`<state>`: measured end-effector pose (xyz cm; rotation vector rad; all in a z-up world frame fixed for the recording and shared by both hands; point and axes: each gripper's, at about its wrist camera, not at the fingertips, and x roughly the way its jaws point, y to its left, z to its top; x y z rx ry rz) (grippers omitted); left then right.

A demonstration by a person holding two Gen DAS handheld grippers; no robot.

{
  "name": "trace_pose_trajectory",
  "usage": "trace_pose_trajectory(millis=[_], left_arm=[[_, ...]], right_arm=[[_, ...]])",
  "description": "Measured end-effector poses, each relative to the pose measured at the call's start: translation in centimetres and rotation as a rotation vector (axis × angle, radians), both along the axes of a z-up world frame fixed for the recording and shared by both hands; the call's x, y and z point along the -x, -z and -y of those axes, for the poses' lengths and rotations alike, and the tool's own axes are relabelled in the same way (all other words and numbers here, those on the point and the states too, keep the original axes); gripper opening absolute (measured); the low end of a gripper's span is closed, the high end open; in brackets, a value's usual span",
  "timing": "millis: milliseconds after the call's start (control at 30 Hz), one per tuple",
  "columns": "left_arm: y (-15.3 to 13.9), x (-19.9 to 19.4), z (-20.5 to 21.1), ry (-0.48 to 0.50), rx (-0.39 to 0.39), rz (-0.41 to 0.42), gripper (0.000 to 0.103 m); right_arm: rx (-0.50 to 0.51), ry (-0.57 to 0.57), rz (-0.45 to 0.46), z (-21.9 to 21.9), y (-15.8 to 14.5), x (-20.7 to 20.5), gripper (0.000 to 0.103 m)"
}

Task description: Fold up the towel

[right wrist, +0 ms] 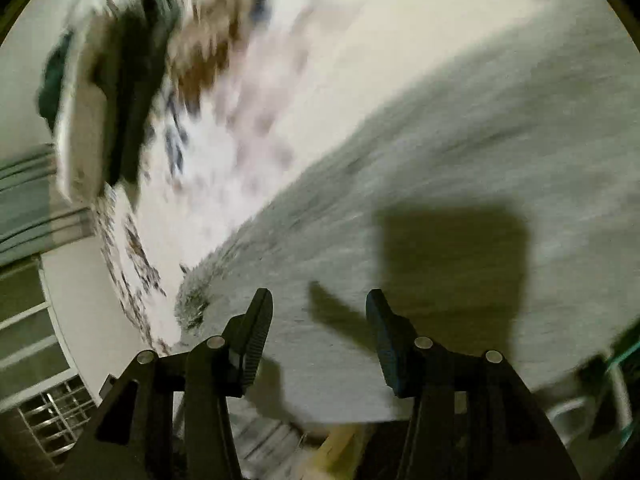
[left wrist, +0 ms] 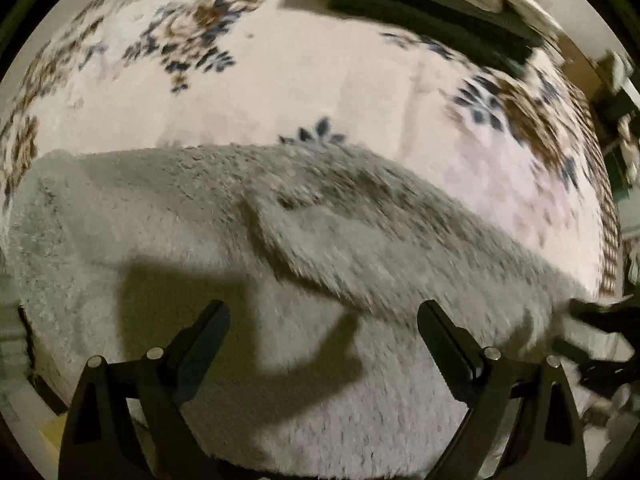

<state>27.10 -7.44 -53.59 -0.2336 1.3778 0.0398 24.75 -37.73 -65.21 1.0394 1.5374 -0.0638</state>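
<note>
Apparently between folds: both my grippers hang empty over the towel (left wrist: 320, 360), so I judge one fold is laid and the next grasp is not yet made.

Left gripper (left wrist: 323, 320): jaws spread wide, nothing between them, pointing steeply down at the pile. The grey, shaggy towel fills the lower half of the left wrist view and lies directly under the fingertips; I cannot tell if they touch it. A raised flap or ridge (left wrist: 304, 240) runs slantwise across the towel just beyond the tips, which looks like a folded-over layer.

Right gripper (right wrist: 319, 308): jaws standing partly apart, nothing between the pads. Right wrist view is badly smeared. Towel lies below and ahead of the fingers; its rounded corner (right wrist: 194, 304) sits just left of my left finger, near the edge of the floral cloth (right wrist: 224, 160) that covers the surface.

In the left view, a dark shape at the right margin (left wrist: 600, 320) is probably my right gripper, near the towel's right end.

Next move, as I judge it: pick an edge or corner with each gripper, close on the same layer, lift evenly and carry it across. Thick pile may hide the true edge.
</note>
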Motion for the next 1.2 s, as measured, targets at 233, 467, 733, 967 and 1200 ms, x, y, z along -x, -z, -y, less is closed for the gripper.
trace_pose_trajectory(millis=[233, 467, 733, 967, 1200], left_arm=[[4.2, -3.9, -4.4, -0.213, 0.242, -0.1, 0.032], [2.1, -5.9, -7.1, -0.235, 0.334, -0.016, 0.01], [3.5, -7.1, -7.3, -0.214, 0.373, -0.107, 0.018], [-0.8, -2.9, -6.8, -0.046, 0.29, -0.052, 0.09], [0.7, 0.1, 0.4, 0.093, 0.247, -0.131, 0.09]], right_arm=[[0.075, 0.127, -0.215, -5.7, 4.9, -3.4, 0.006], [0.157, 0.145, -0.132, -6.5, 0.8, -4.1, 0.004], [0.101, 0.055, -0.133, -6.0, 2.4, -7.3, 0.025], [0.055, 0.161, 0.095, 1.0, -3.3, 2.5, 0.087], [0.244, 0.395, 0.072, 12.6, -4.3, 16.6, 0.086]])
